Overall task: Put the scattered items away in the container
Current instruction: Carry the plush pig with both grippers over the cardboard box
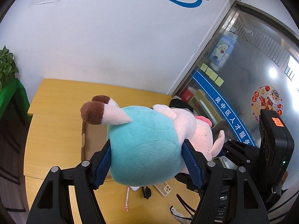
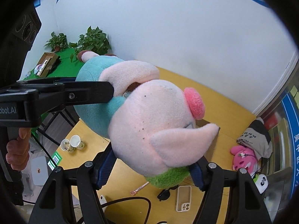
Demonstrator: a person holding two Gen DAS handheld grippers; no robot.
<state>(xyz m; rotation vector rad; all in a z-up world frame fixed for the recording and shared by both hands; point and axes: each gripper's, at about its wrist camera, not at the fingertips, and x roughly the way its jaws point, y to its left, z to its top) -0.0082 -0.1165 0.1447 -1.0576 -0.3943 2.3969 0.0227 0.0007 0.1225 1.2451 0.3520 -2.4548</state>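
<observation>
The pink plush pig in a teal shirt (image 1: 145,149) is held aloft, clamped by both half-open hand-held grippers, left (image 1: 147,165) and right (image 2: 151,171). Lowering into the brown cardboard box (image 1: 94,141) on the worktop (image 1: 52,130) is judged next.

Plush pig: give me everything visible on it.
The plush pig is a soft, fuzzy toy: pale pink head, darker pink snout, pointed ears, teal body, brown-tipped legs, green patch by the head. It is held in the air above the yellow table, the left gripper clamping its body and the right gripper its head.
</observation>
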